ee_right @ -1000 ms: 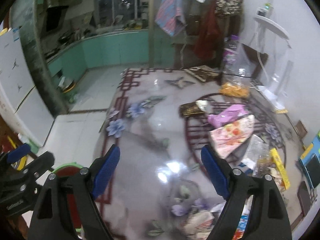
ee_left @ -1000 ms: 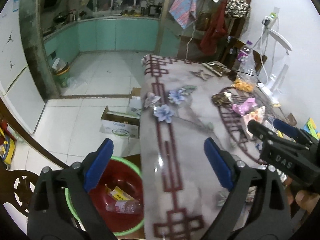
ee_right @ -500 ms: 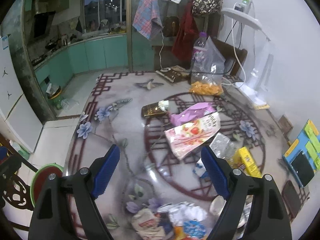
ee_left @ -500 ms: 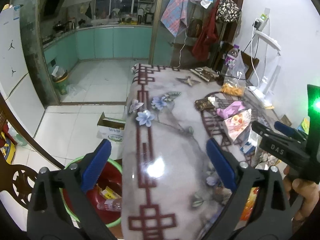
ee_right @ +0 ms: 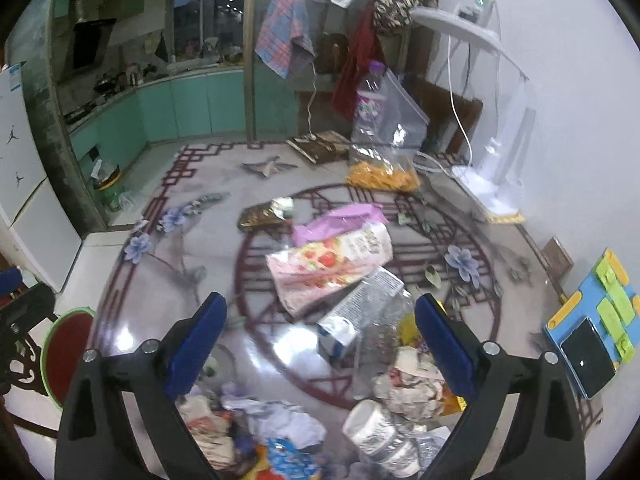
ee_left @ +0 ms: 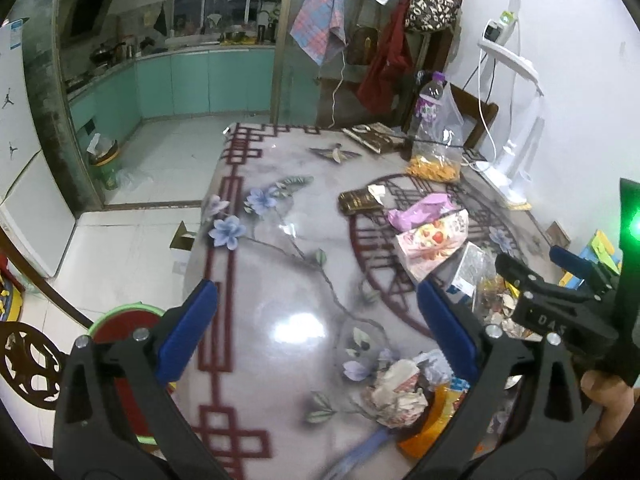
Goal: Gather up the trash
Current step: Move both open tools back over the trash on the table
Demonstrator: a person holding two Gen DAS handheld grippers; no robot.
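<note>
Counted on table: one pink strawberry wrapper, one purple bag, one white carton at 12 o'clock. Left gripper and right gripper both wide apart, holding nothing. One red basin at 9 o'clock.

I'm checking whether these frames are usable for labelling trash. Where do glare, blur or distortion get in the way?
Left wrist: a ceiling-light glare patch whitens the table; the crumpled wrapper is soft; fisheye bends the edges. Right wrist: glare beside the strawberry packet; the near trash pile between the open tongs is blurred.
</note>
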